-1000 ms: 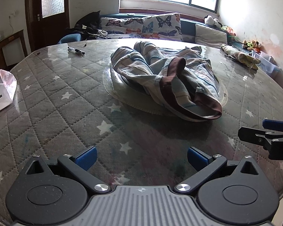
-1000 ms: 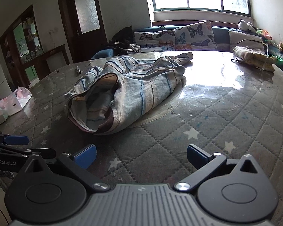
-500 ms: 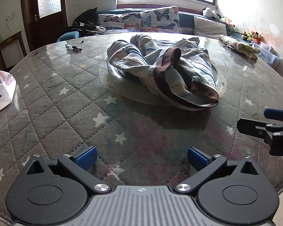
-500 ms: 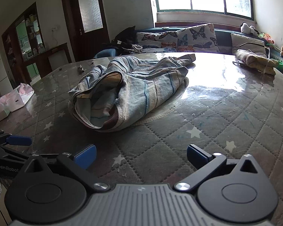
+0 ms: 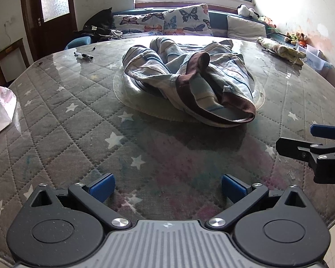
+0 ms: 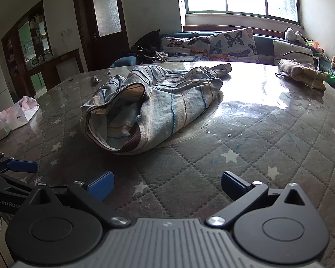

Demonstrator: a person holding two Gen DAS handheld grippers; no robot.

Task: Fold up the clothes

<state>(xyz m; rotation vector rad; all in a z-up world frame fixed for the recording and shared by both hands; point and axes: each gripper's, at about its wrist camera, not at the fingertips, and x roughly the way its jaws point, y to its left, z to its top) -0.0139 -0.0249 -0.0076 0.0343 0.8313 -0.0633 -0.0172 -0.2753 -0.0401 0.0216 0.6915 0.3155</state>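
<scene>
Blue-padded left gripper [image 5: 166, 186] sits nearest the lens, jaws spread wide, nothing between them, above the grey quilted star-print surface under clear glossy film [image 5: 62, 120]. Blue-padded right gripper [image 6: 166, 186] likewise wide and empty, level with the left one and just beside it; each shows at the edge of the other's view.

Task status: not started, as far as the views show. No fold is visible, and neither gripper touches cloth. Left to do, by my judgement: grasp, spread flat, then fold.

Further in, mid-surface: rumpled light-blue striped garment with a dark brown hem band [image 5: 189, 82], lying in a loose heap on a round clear glass disc [image 5: 131, 98]. An opening edged by the brown band faces the grippers, with the lining visible inside. The garment's type cannot be told from the heap.

Left edge of surface: white and pink plastic bag [image 6: 13, 118], with what looks like a white box in it; other contents cannot be told.

Far side: a black-capped pen [image 5: 83, 55]; at far right, a pale yellowish bundled cloth [image 5: 281, 50], not folded neatly. Beyond the surface: butterfly-print cushions [image 5: 167, 21] on a bench under the window, and a clear plastic bin [image 5: 313, 54] by the right wall, contents unclear.
</scene>
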